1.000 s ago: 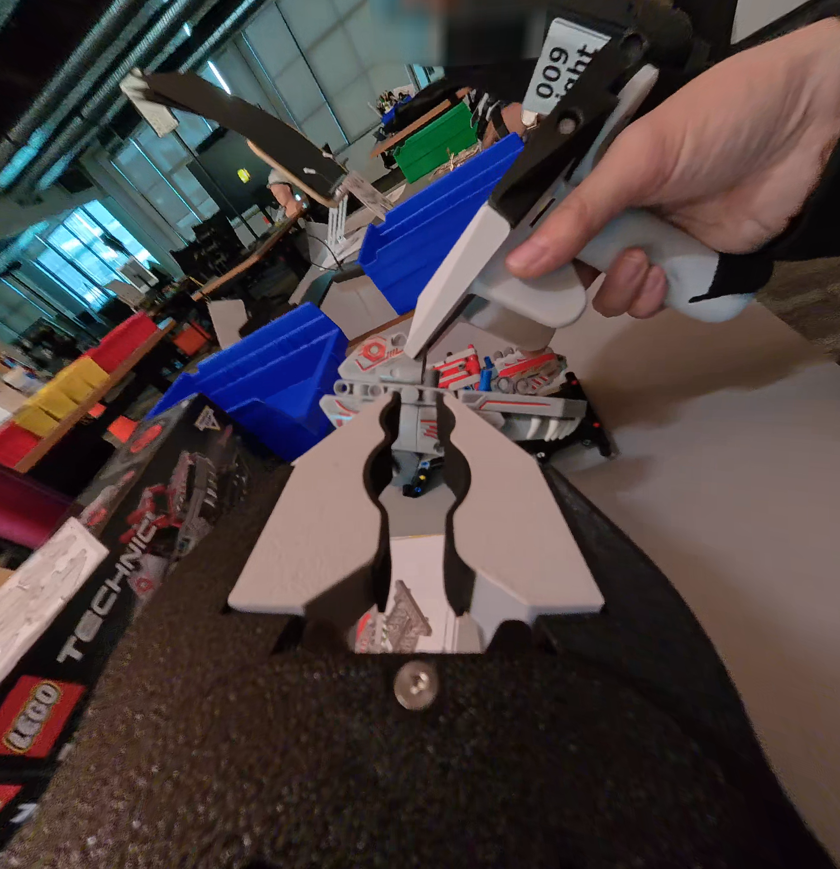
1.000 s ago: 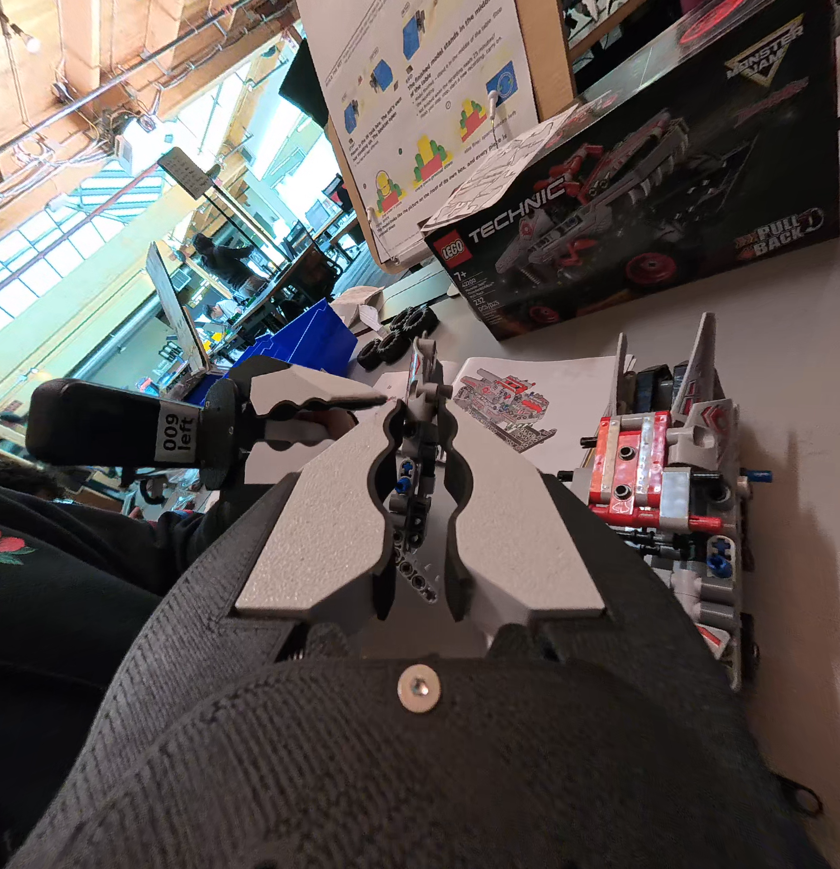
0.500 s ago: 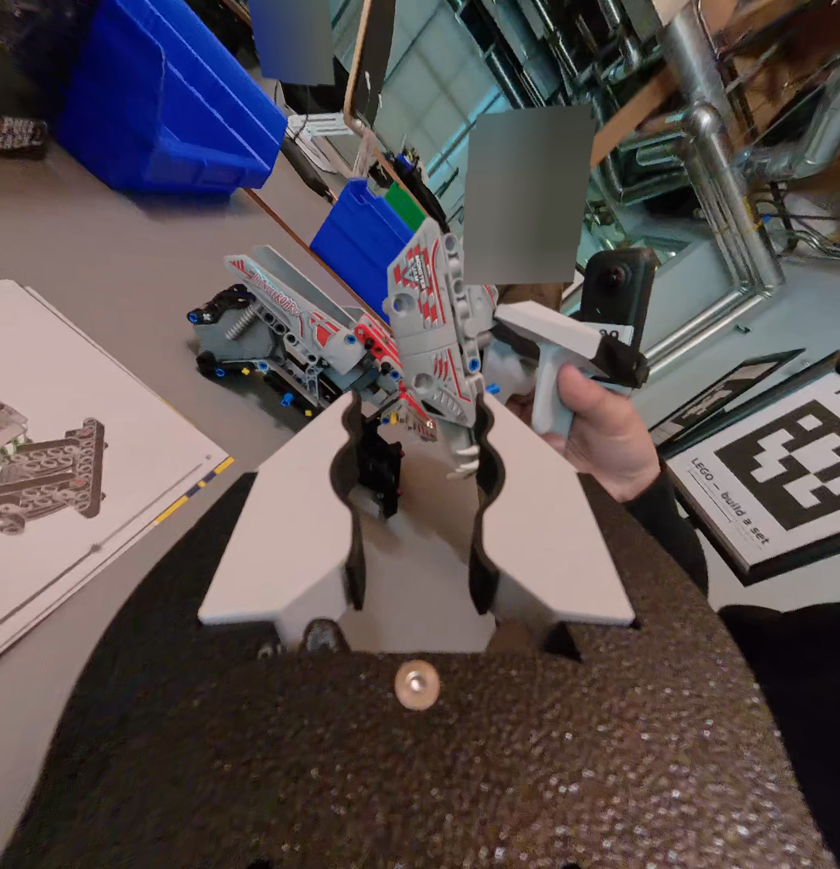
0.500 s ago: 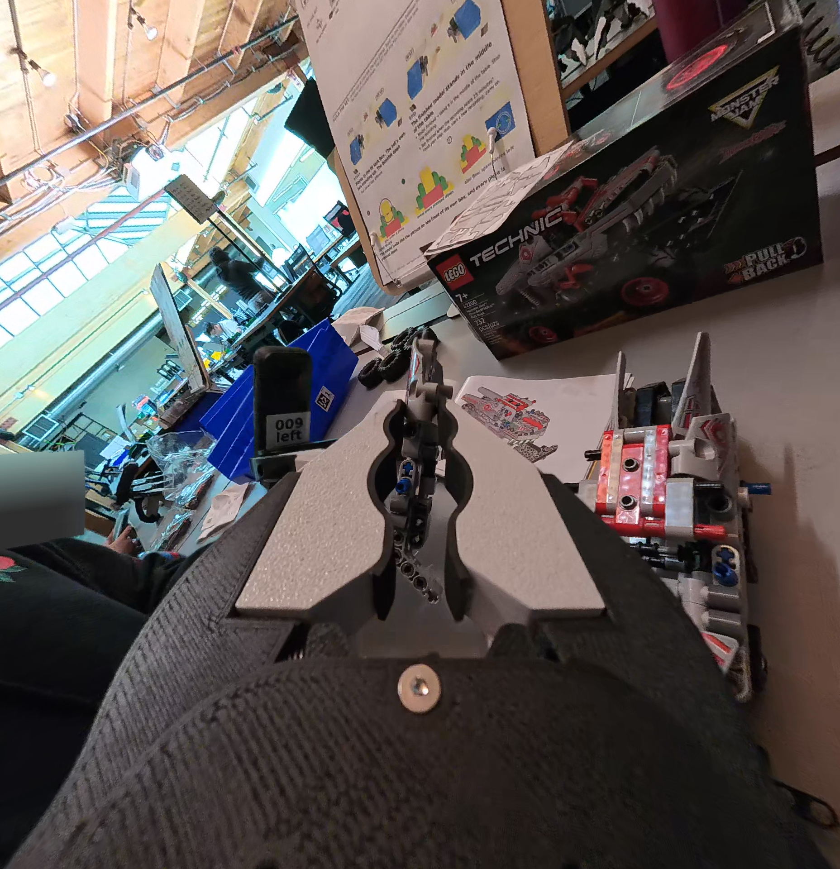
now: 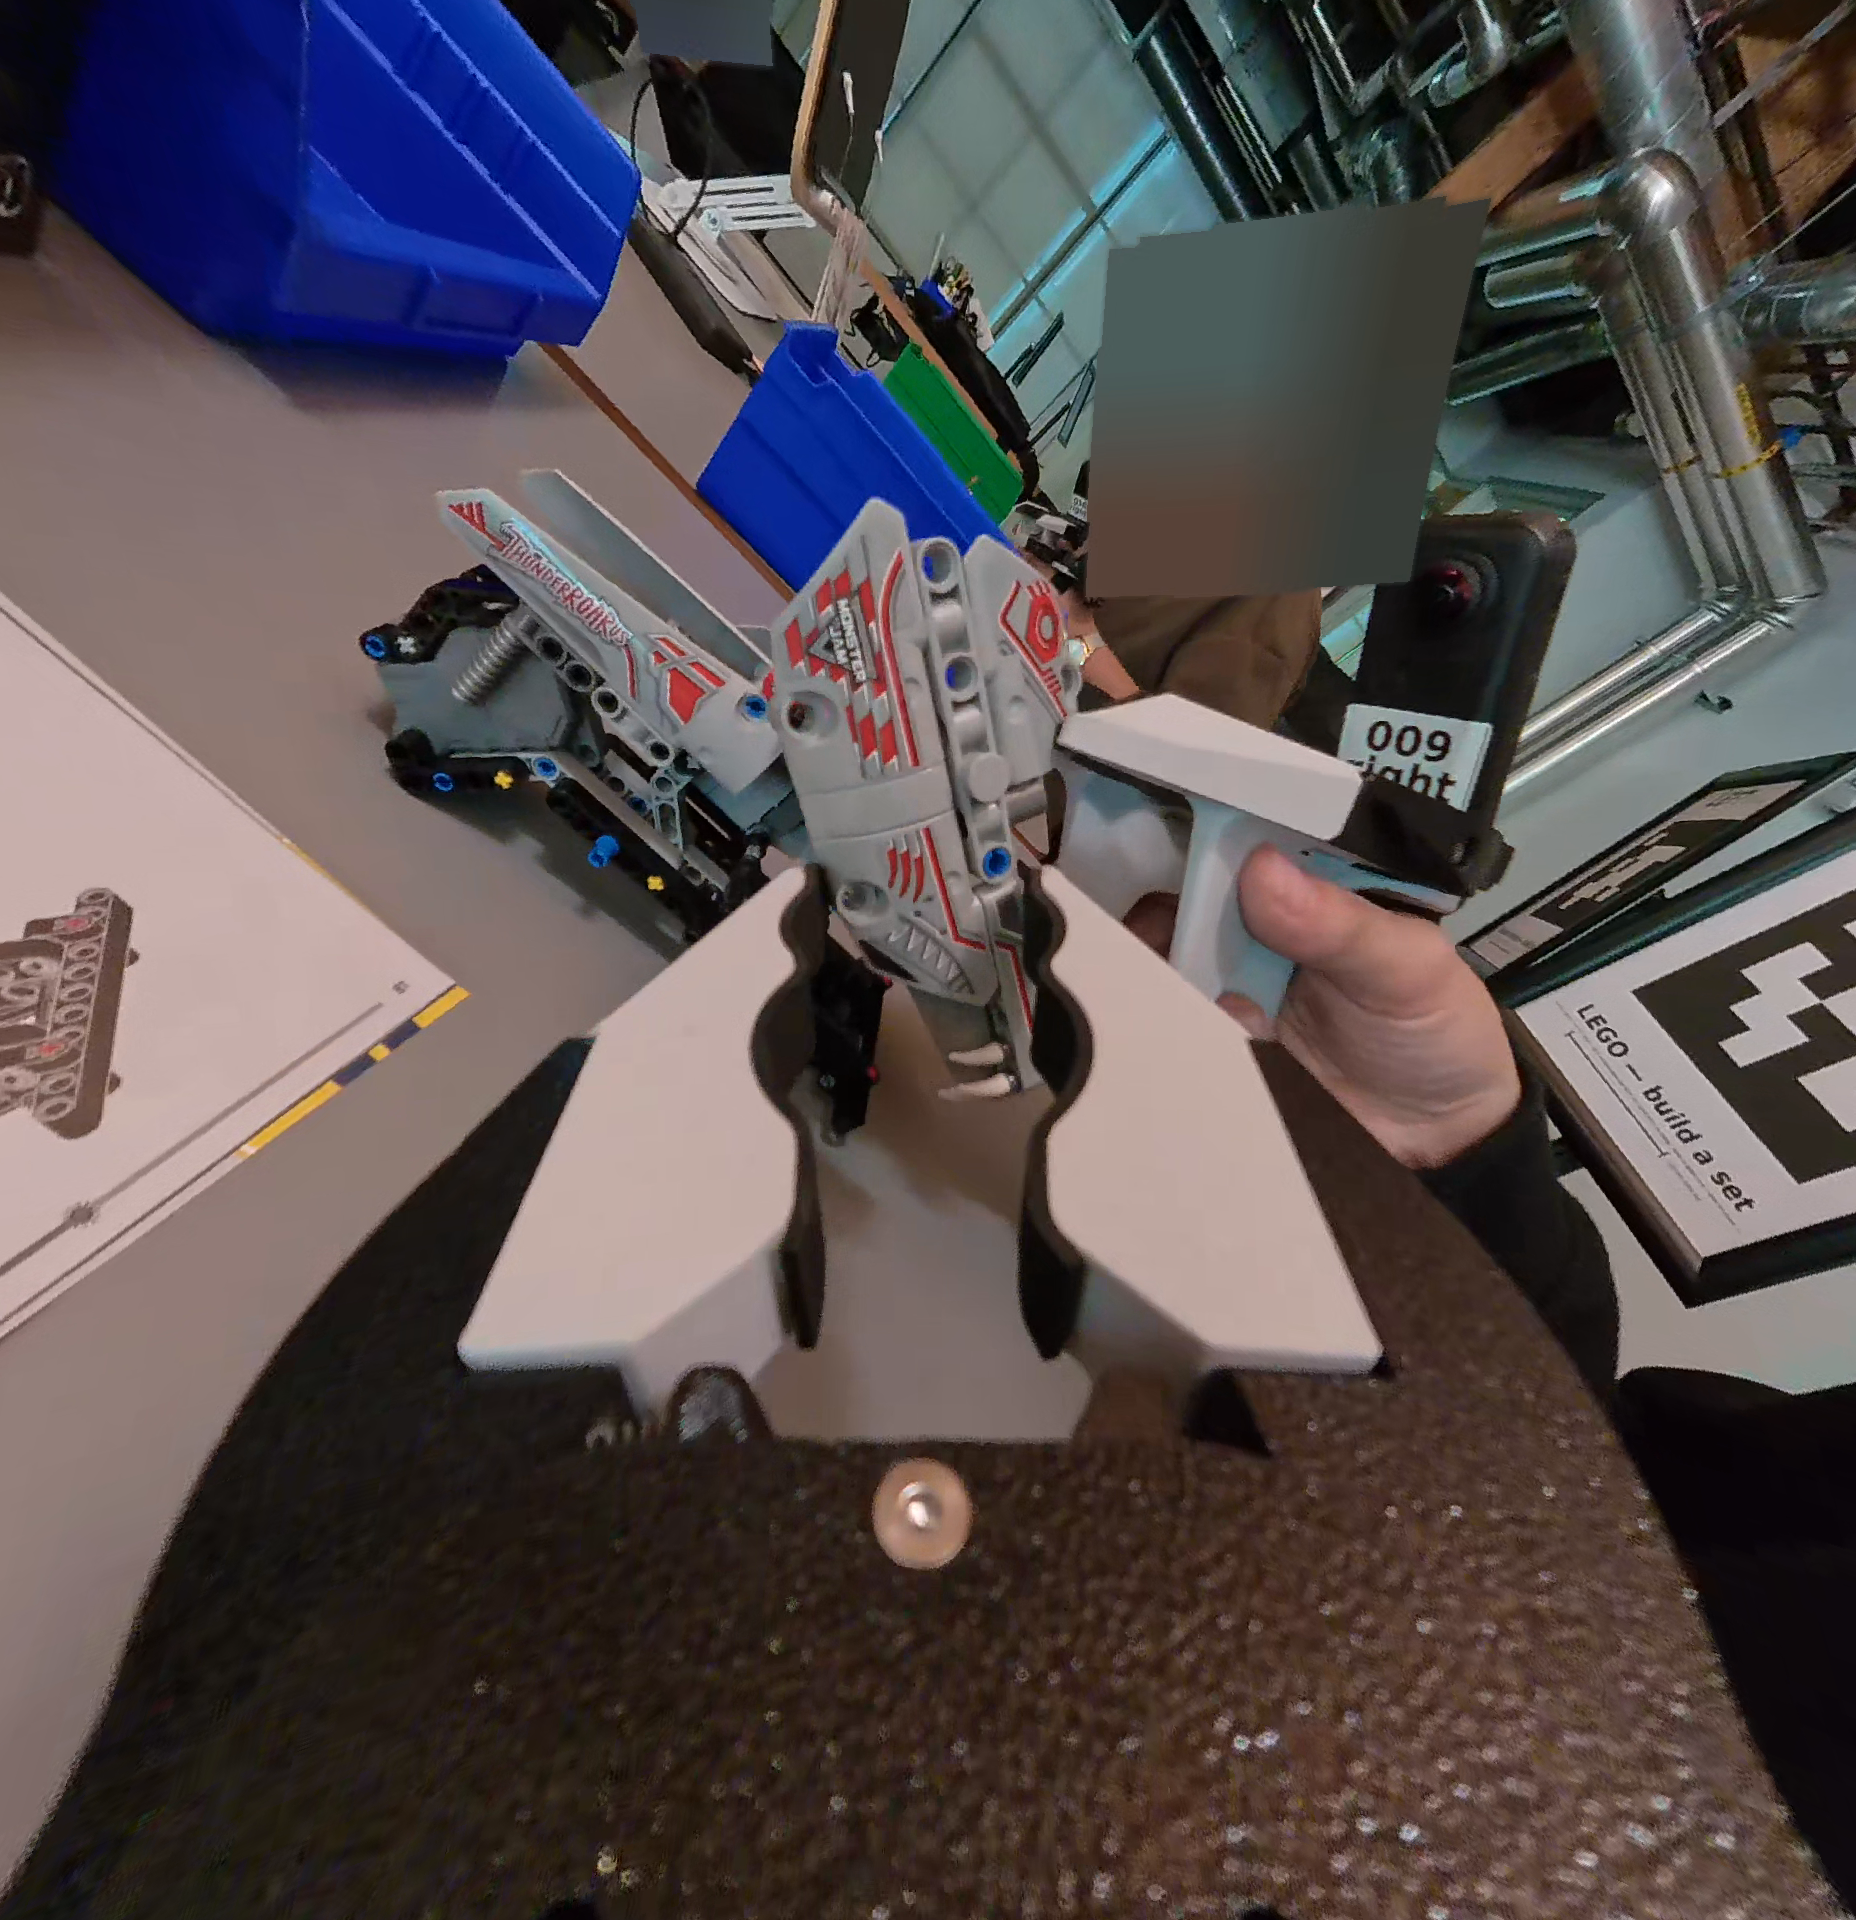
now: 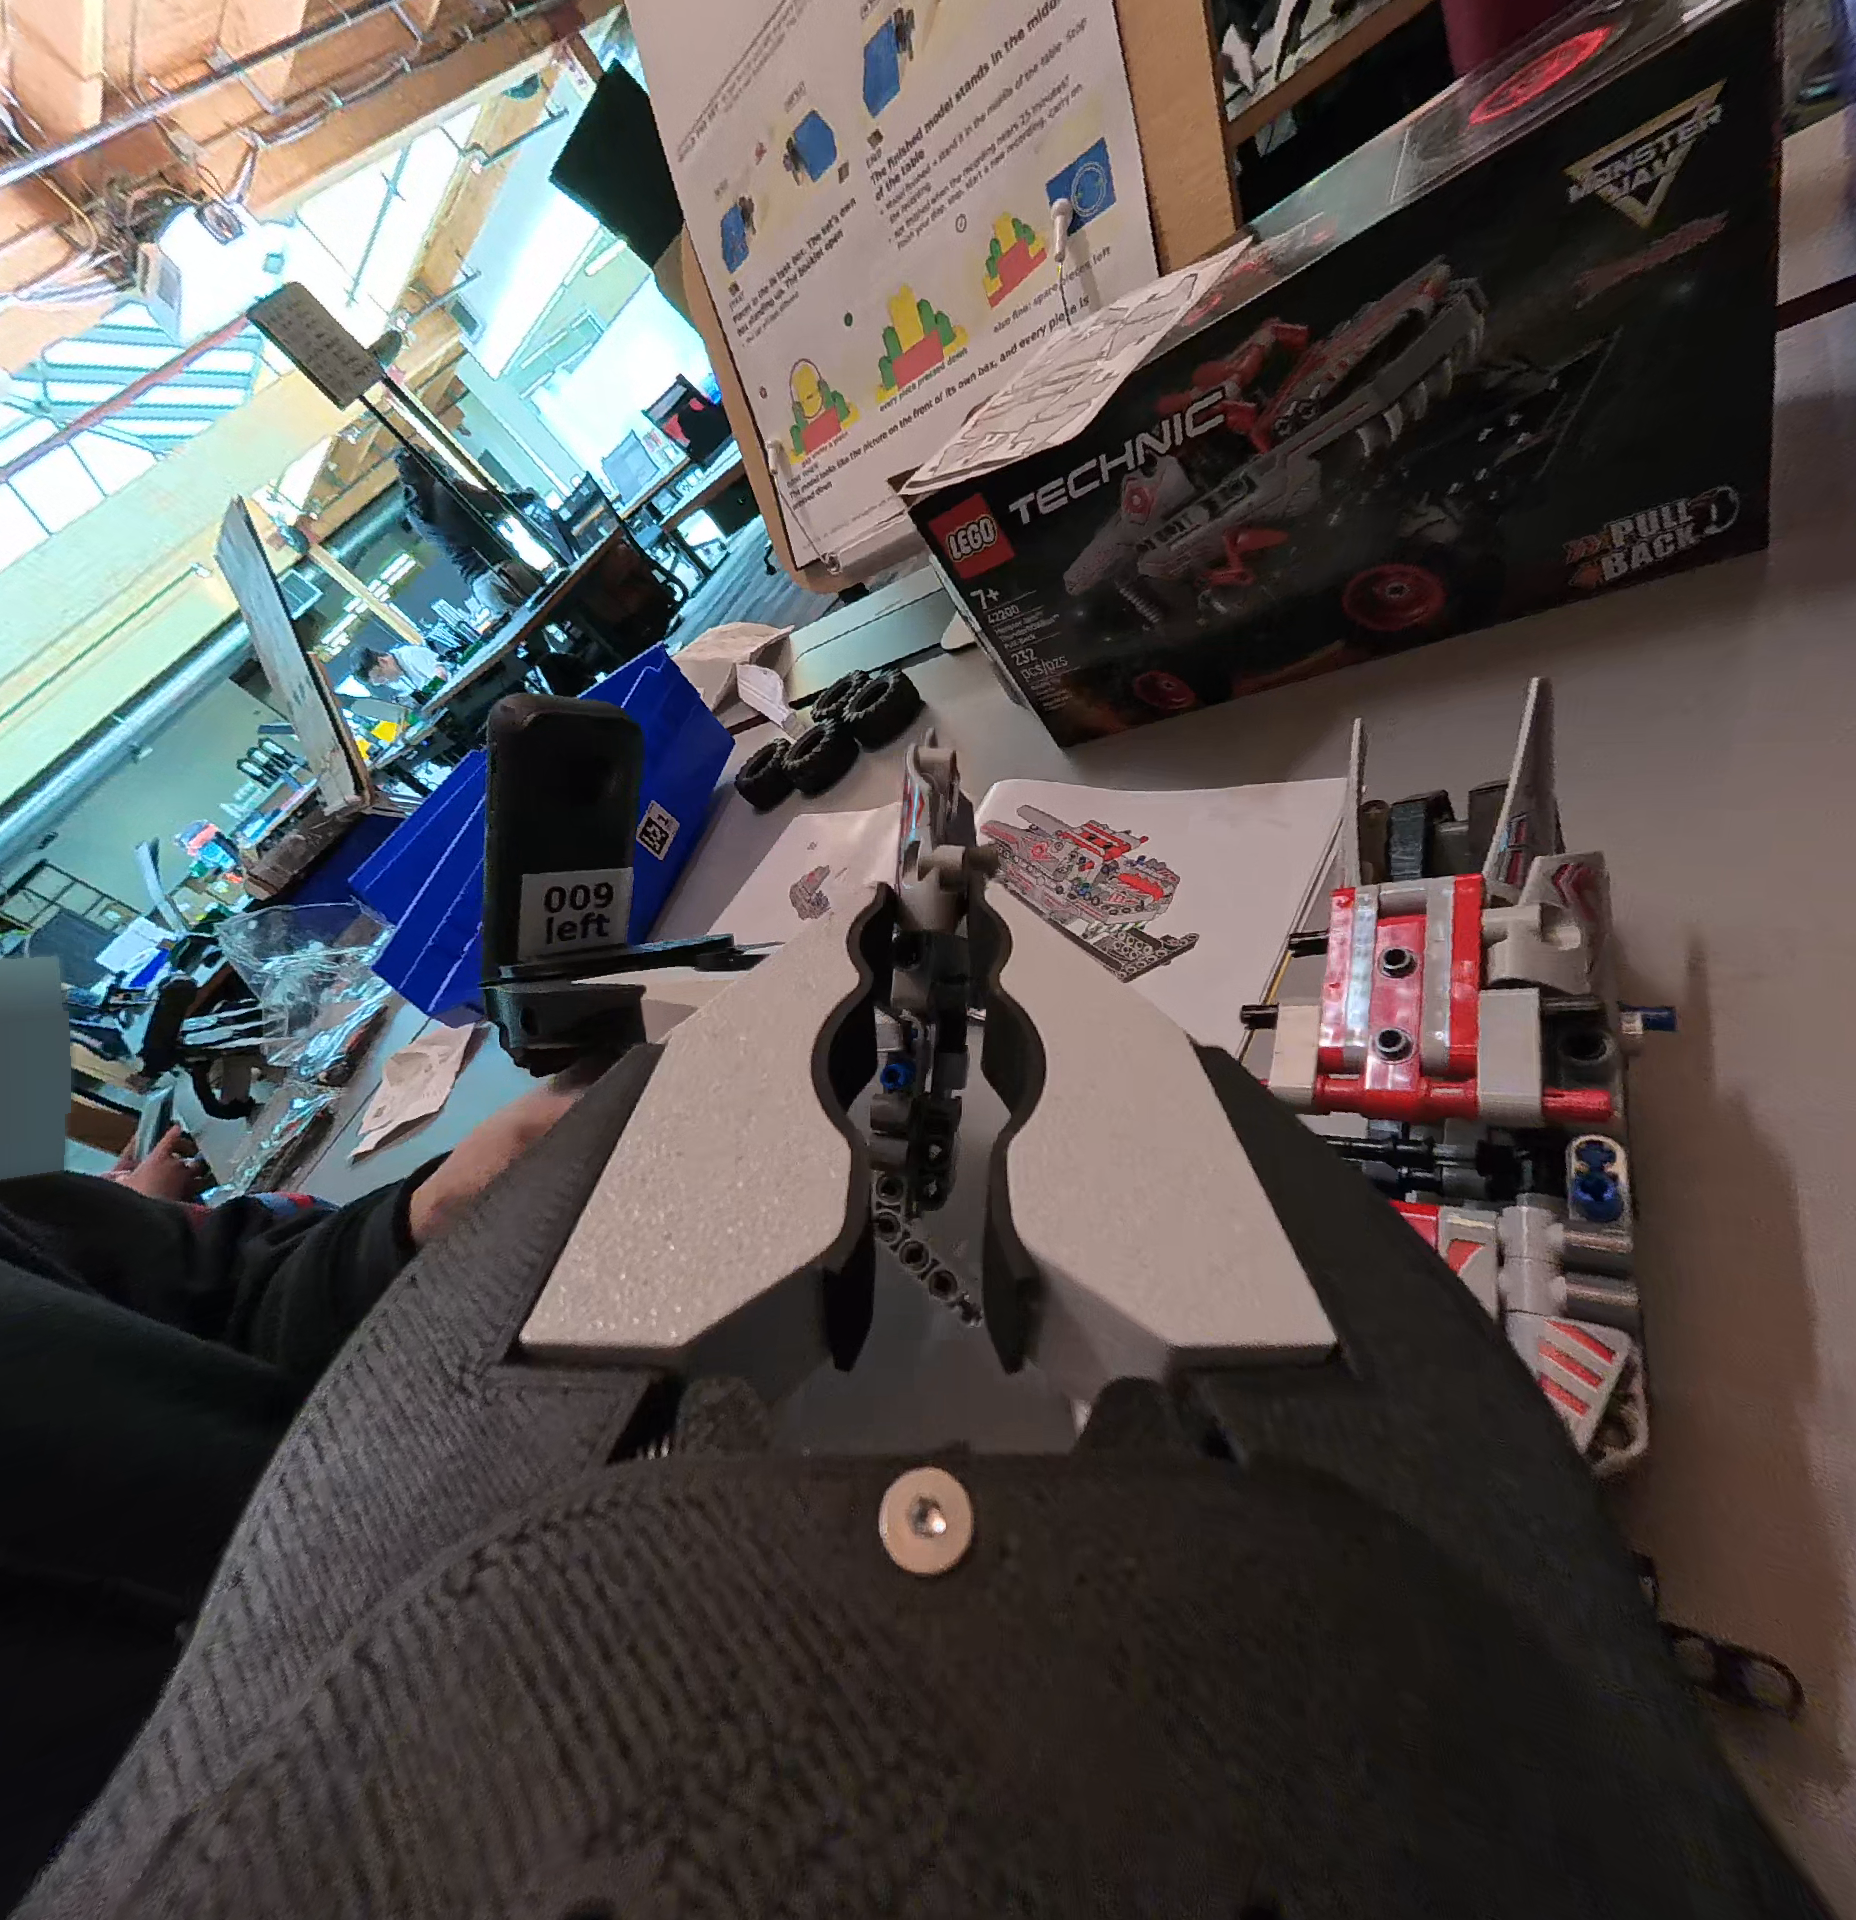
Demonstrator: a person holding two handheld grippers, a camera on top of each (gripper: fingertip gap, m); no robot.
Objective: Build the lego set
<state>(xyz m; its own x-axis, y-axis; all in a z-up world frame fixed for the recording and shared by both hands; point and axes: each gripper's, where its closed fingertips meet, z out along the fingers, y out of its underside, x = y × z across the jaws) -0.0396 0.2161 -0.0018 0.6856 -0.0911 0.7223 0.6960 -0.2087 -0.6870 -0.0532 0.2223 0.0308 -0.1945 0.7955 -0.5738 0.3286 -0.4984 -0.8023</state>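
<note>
Left claw (image 5: 919,997) swung beneath panel assembly (image 5: 924,769).

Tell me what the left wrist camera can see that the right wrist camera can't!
Only the left wrist view shows the checkered marker board and the metal pipes. Only the right wrist view shows the lego box, the black tyres and the poster. Both show the truck chassis, the instruction booklet and the head piece in the right gripper.

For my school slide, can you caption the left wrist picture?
Right tool grips a grey-and-red dinosaur-head piece above the open left tool, chassis behind.
</note>
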